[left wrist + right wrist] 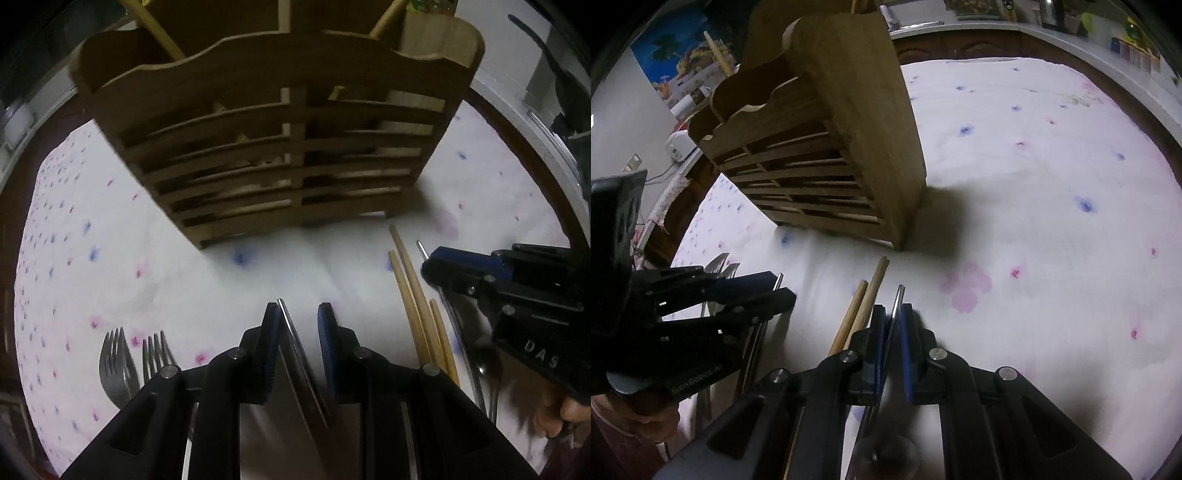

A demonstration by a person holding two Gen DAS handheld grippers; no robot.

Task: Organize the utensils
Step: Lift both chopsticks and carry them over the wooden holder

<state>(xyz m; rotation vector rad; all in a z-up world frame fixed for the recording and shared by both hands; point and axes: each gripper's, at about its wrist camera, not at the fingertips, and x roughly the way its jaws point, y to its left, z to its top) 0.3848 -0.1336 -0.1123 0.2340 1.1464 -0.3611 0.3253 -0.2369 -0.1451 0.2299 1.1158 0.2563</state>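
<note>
A slatted wooden utensil holder (280, 147) stands upright on the floral cloth; it also shows in the right wrist view (827, 147). My left gripper (299, 314) has a steel knife (295, 354) between its pads, handle end pointing forward. My right gripper (892, 317) is closed around a thin metal utensil handle (895, 306); its bowl end (882, 454) looks like a spoon. Wooden chopsticks (410, 288) lie between the grippers, also in the right wrist view (860, 306). Two forks (136, 358) lie at the left.
The white floral cloth (1034, 184) covers a round dark table (535, 155). Wooden sticks (159, 29) stand in the holder's back compartments. More metal utensils (480, 369) lie under the right gripper. A counter with clutter (1071, 22) runs behind the table.
</note>
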